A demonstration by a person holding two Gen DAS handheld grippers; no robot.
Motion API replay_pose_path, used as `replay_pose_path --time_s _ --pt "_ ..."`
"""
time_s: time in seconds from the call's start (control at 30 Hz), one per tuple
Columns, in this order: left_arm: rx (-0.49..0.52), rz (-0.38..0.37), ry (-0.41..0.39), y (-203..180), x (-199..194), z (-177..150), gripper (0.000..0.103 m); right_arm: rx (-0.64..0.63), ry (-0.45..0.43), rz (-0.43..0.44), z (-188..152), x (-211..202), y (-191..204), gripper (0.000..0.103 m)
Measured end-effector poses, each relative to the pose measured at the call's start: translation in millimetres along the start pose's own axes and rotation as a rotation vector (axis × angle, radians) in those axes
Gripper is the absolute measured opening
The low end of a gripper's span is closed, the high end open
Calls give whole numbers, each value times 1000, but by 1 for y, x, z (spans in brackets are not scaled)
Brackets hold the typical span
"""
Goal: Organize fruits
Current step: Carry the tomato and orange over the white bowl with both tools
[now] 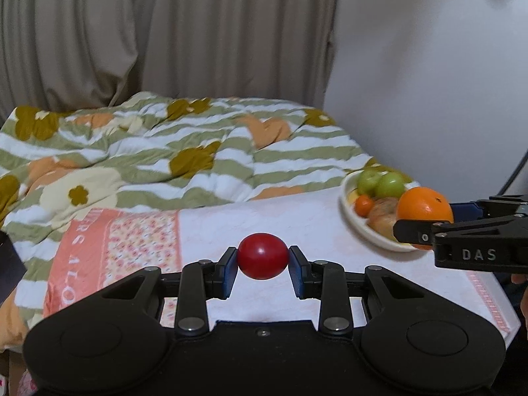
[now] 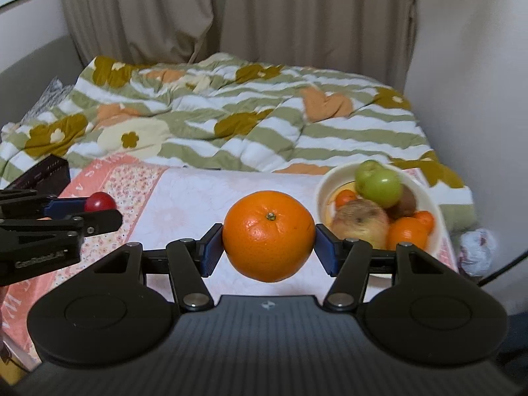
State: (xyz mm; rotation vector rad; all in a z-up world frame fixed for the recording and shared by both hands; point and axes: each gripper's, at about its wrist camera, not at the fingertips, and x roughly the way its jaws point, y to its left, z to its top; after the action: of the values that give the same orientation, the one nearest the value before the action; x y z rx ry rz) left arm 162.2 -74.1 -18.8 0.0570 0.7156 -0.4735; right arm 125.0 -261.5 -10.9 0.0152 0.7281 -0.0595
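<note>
now the small red fruit (image 1: 263, 256), round and shiny, sits between the two blue pads (image 1: 231, 272) of the left tool (image 1: 263, 265), which pinches it from both sides and holds it in the air above the white towel (image 1: 297, 217). the big orange (image 2: 269, 236) is in the right tool (image 2: 269, 247); its pads (image 2: 211, 254) press on the left and right side of the fruit, the stem end faces the camera, and the orange is also lifted clear of the towel. in the left wrist view the same orange (image 1: 424, 209) shows at the right edge, in front of the bowl. the white bowl (image 2: 321, 184) stands on the far right part of the towel, close to the wall (image 2: 478, 66). in it lie two green apples (image 2: 379, 186), a pale wrinkled apple (image 2: 359, 222), a brown fruit that may be a kiwi (image 2: 407, 201) and some small oranges (image 2: 407, 232). the towel has a pink flowered border (image 2: 109, 198) on its left side and lies on a bed. behind it spreads a quilt (image 2: 231, 122) with green and white stripes and big flowers. a dark box (image 2: 46, 173) rests at the left edge of the towel. beige curtains (image 2: 231, 16) hang behind the bed.
</note>
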Motion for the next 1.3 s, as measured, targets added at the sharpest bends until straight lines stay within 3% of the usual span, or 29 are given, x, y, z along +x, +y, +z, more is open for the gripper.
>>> replay_pose_path --time_s 0.3,0.57,1.0,1.3 --pt "46 -59 -40 -38 -5 16 36 55 -40 -79 -9 -48 -39 74" --pt "60 -60 -40 -77 14 30 36 89 -32 -108 -15 -51 -100 74" --pt "-8 9 -13 -137 80 59 36 56 12 -17 4 5 -199 74" --pt "-48 46 22 -148 143 78 36 54 43 32 21 64 -242 74"
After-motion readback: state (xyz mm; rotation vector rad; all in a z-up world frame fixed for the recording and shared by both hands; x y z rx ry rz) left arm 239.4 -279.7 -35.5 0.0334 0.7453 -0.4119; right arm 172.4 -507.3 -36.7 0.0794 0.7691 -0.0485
